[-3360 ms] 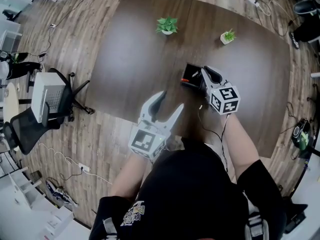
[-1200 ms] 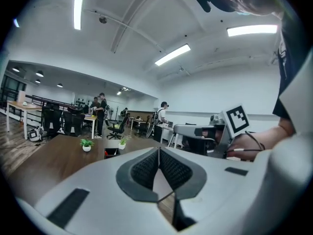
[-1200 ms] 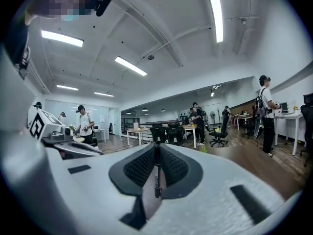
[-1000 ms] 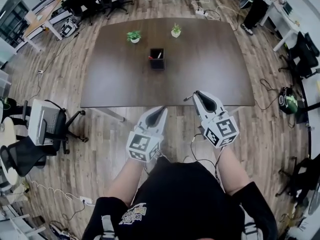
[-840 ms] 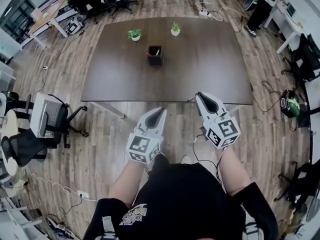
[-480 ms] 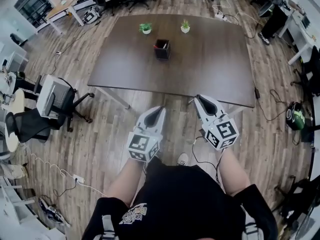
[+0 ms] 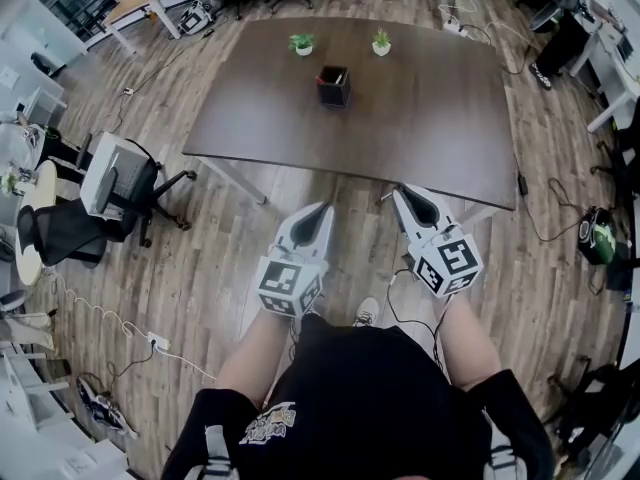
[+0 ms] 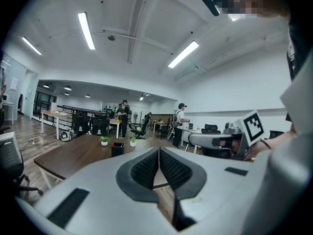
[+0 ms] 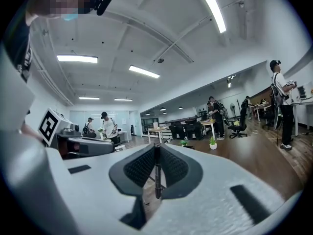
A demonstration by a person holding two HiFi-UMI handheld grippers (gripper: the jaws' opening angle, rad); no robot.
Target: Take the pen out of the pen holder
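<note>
The black pen holder (image 7: 334, 85) stands on the far half of the dark wooden table (image 7: 430, 118), with something red showing inside it. It also appears small in the left gripper view, as the pen holder (image 8: 117, 149). Both grippers hang over the wood floor, short of the table's near edge. My right gripper (image 7: 405, 193) is shut on a thin dark pen (image 9: 157, 173), which stands upright between the pads; its end pokes out beside the jaws as the pen (image 7: 384, 197). My left gripper (image 7: 322, 211) is shut, its pads meeting with nothing between them.
Two small potted plants (image 7: 302, 43) (image 7: 381, 42) stand behind the holder. Office chairs (image 7: 110, 183) sit left of the table. Cables trail on the floor (image 7: 130, 328). Several people stand by desks at the back of the room (image 8: 181, 121).
The right gripper has come away from the holder with the pen. Both grippers have drawn back from the table to over the floor. The left jaws, open earlier, are shut.
</note>
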